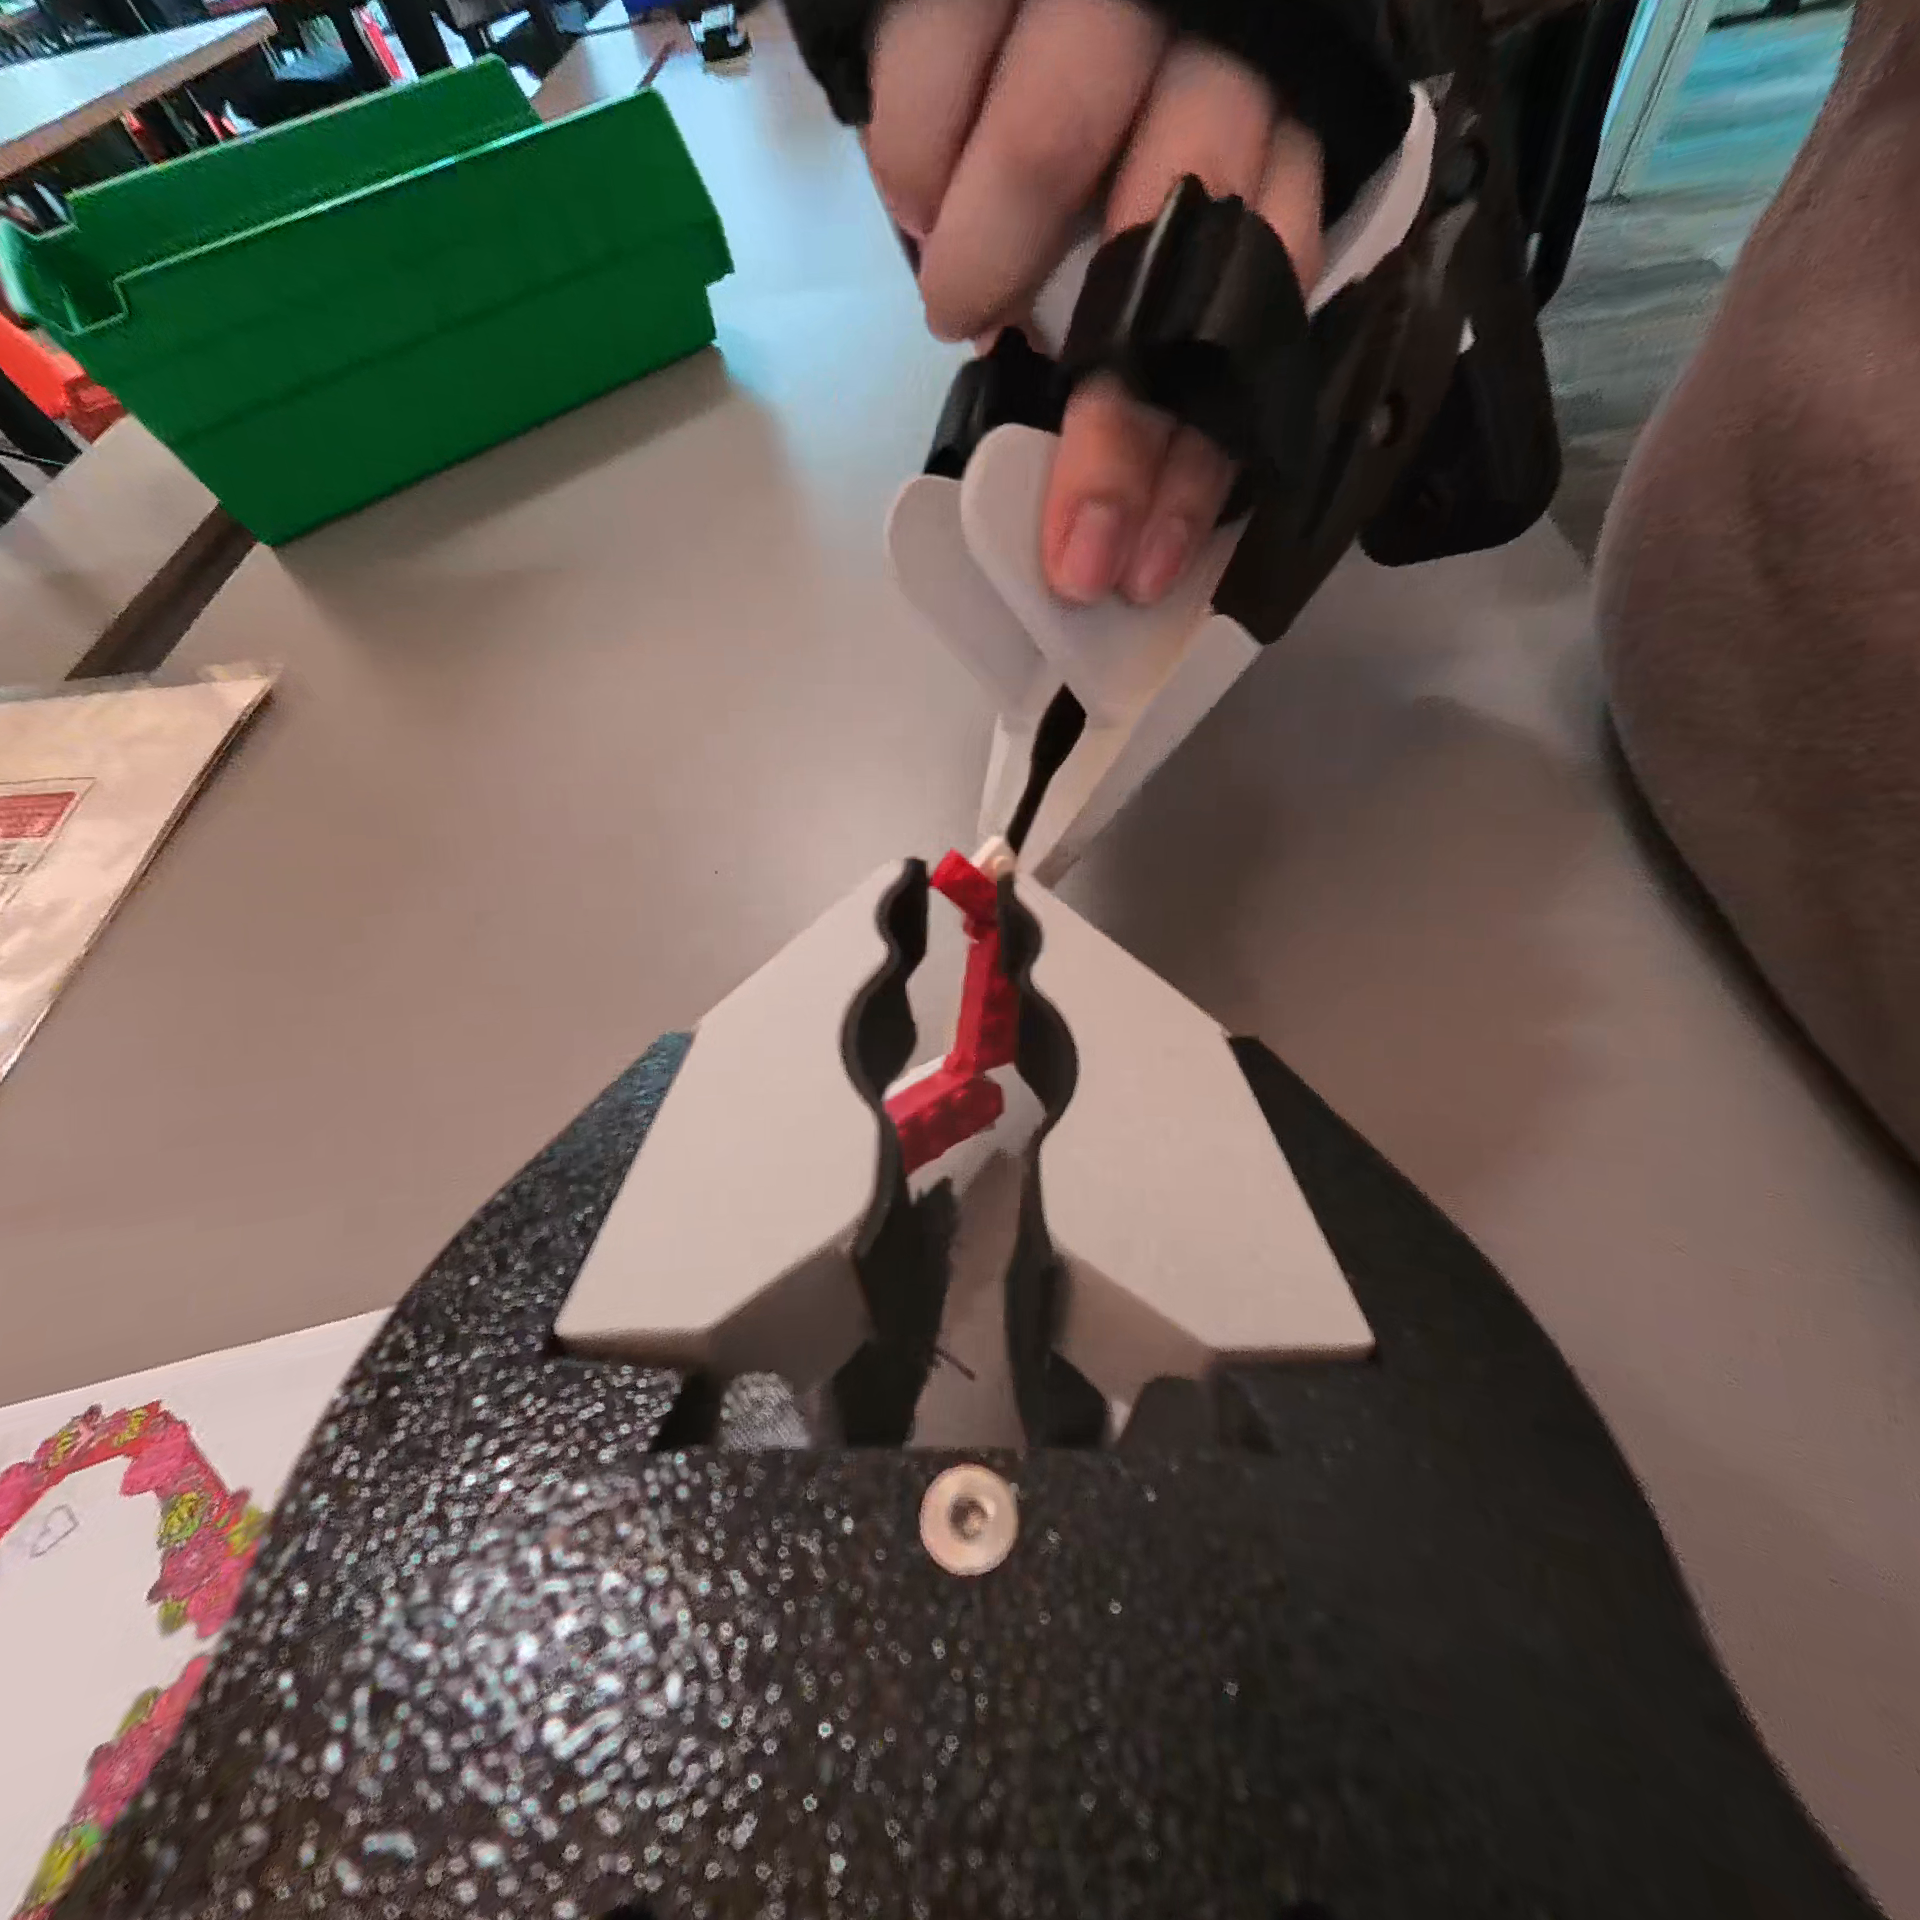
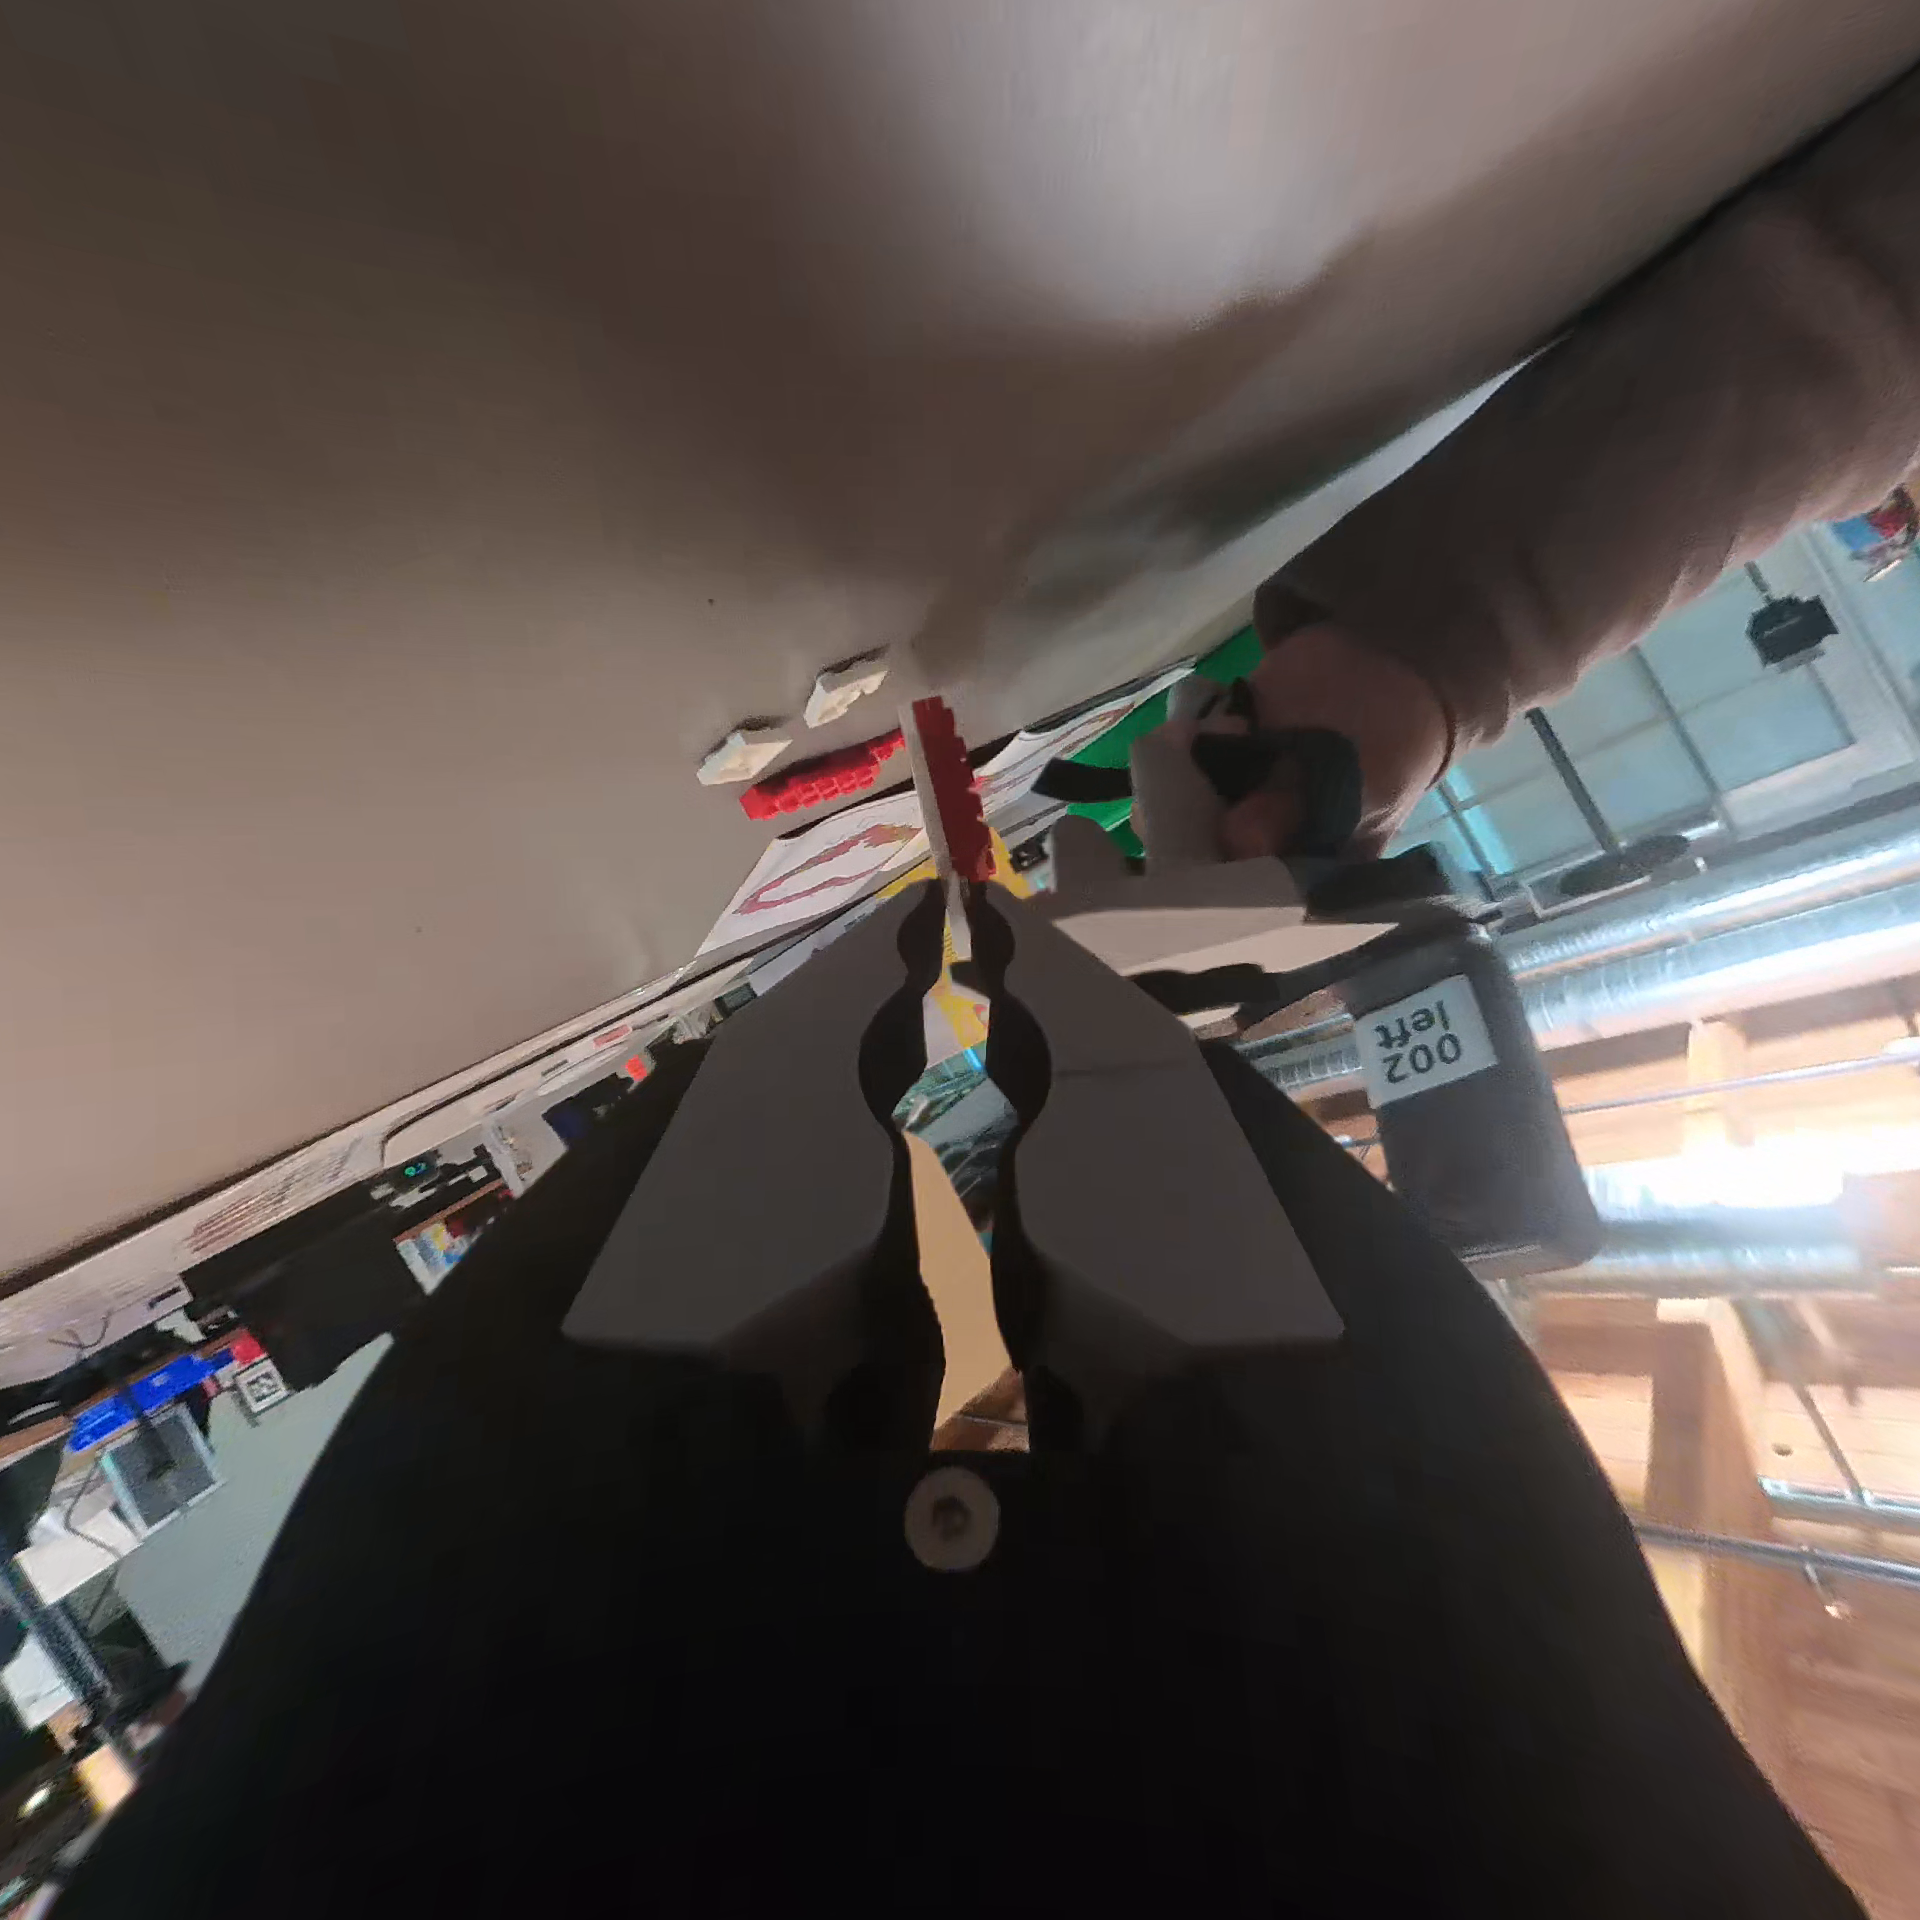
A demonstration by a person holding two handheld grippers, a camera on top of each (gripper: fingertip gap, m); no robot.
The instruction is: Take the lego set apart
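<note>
Both my grippers pinch the same red-and-white lego piece above the grey table.

My left gripper is closed on the red lego assembly, its white end at the tips. My right gripper comes in from the far side, clamped on the white plate; in its blurred, upside-down view, what look like loose red bricks and two white pieces lie on the table. A green bin stands well apart.
</note>
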